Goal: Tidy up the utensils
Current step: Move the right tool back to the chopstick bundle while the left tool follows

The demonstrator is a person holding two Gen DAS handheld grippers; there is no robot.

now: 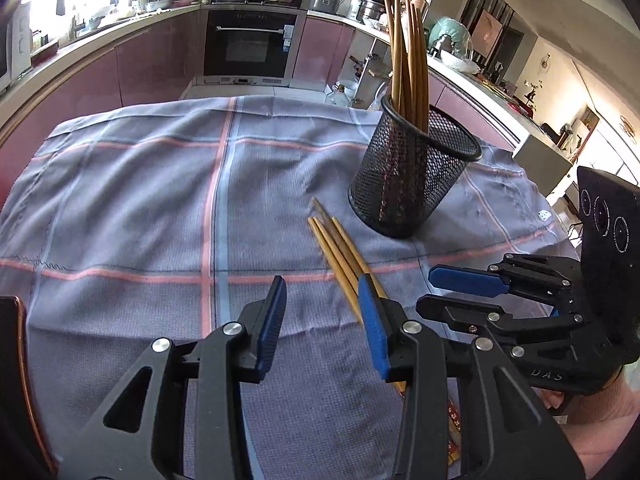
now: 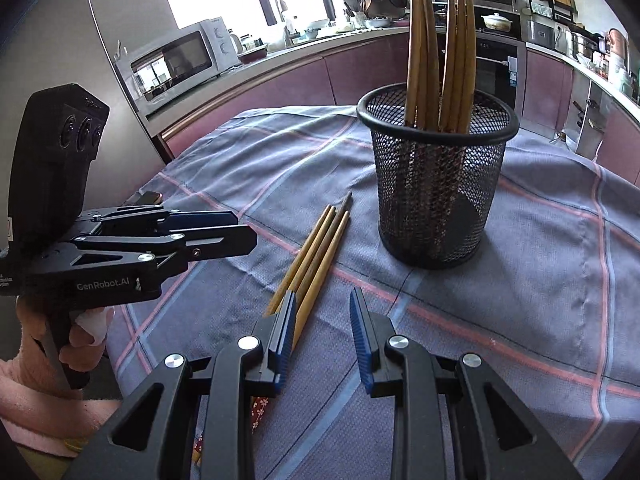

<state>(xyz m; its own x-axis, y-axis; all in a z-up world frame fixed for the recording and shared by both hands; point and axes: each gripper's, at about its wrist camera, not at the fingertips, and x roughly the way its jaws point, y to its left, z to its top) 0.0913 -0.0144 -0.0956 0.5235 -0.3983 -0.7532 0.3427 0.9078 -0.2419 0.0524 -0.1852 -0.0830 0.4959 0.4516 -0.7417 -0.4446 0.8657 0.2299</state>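
Note:
A black mesh cup (image 1: 412, 184) (image 2: 436, 184) stands on the checked cloth and holds several wooden chopsticks upright. Several loose wooden chopsticks (image 1: 340, 252) (image 2: 316, 256) lie on the cloth just in front of the cup. My left gripper (image 1: 322, 320) is open and empty above the cloth, its right finger over the chopsticks' near ends. My right gripper (image 2: 323, 332) is open and empty, its left finger over the same chopsticks. Each gripper shows in the other's view: the right one (image 1: 460, 292), the left one (image 2: 236, 230).
The table is covered by a grey-blue cloth with pink stripes (image 1: 160, 200) (image 2: 540, 280). Kitchen counters, an oven (image 1: 250, 40) and a microwave (image 2: 180, 60) stand behind. A dark object with a copper rim (image 1: 16, 360) sits at the left edge.

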